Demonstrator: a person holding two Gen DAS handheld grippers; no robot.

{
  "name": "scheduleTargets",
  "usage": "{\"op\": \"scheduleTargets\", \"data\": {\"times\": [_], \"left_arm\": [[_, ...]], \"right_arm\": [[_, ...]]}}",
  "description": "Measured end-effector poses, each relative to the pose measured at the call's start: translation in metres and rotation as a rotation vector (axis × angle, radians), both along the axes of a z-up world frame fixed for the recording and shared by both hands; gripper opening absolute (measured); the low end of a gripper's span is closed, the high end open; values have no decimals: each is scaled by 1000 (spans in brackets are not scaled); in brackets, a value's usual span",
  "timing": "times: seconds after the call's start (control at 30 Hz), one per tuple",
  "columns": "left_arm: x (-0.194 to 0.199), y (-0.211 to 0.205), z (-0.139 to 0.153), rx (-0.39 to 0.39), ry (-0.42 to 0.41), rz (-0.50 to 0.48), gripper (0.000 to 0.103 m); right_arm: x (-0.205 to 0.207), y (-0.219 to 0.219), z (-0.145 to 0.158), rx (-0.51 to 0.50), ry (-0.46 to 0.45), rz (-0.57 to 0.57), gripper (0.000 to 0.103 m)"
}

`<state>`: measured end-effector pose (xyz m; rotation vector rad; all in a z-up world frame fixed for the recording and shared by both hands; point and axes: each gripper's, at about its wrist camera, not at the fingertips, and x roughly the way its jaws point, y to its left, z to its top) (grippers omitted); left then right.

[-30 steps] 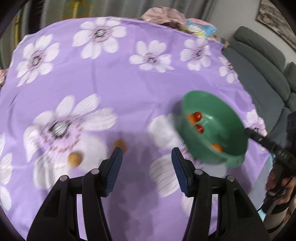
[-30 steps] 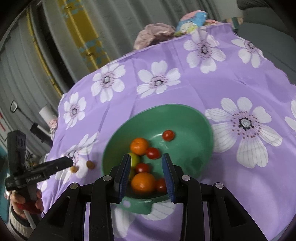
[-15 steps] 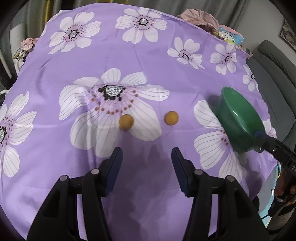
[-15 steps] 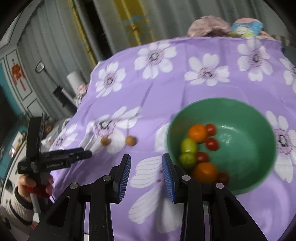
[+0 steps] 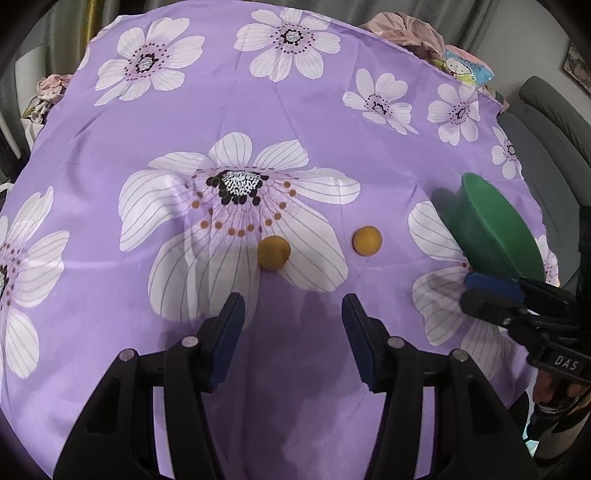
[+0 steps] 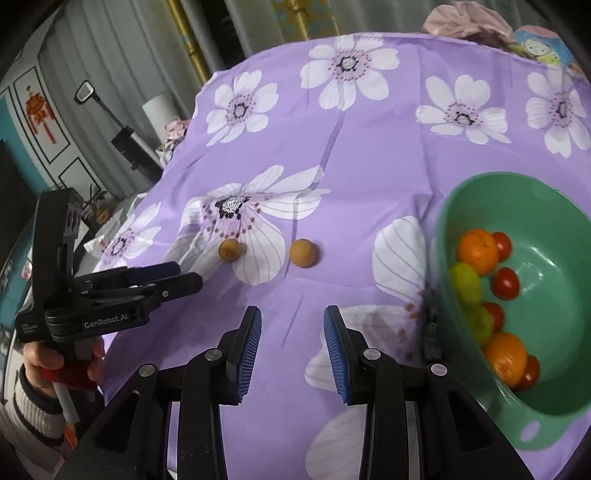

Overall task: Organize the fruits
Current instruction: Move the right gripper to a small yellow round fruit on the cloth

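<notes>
Left wrist view: we see two small yellow-brown fruits loose on the purple floral tablecloth point(image 5: 110, 206), the nearer fruit point(image 5: 273, 253) just ahead of the left gripper point(image 5: 293, 341), the second fruit point(image 5: 366, 240) off to its right, the two apart from each other. Left gripper jaws stand apart, nothing between the pads, released. We judge these fruits light, round, smooth, likely to roll on the slick cloth, soft enough to bruise, so we take one across its middle with a gentle squeeze. The green bowl point(image 5: 495, 229) sits at the right edge of the table, tilted from this angle, with the right gripper point(image 5: 476, 291) in front of it. Right wrist view: right gripper point(image 6: 292, 349) pads show a clear gap with only cloth behind, empty and unclenched. Both loose fruits lie ahead on a white flower print, the left gripper point(image 6: 184, 277) hovering close by them, held in a hand point(image 6: 59, 365). The bowl to the right holds oranges point(image 6: 476, 251), small red tomatoes point(image 6: 505, 283) and green fruit point(image 6: 466, 281). Nothing blocks the loose fruits; a sofa point(image 5: 554, 110) and a pile of clothes point(image 6: 469, 18) sit beyond the table.
</notes>
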<state>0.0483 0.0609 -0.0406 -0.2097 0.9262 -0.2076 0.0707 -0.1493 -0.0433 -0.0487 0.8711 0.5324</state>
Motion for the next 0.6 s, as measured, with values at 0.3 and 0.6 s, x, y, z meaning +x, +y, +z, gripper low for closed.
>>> {"op": "scheduleTargets", "data": {"times": [0.3, 0.6], "left_arm": [[28, -4, -5, 22, 28, -49, 53], [50, -11, -13, 53, 50, -93, 49]], "right_arm": [[30, 22, -15, -29, 48, 6, 35], [58, 37, -27, -64, 84, -13, 35]]}}
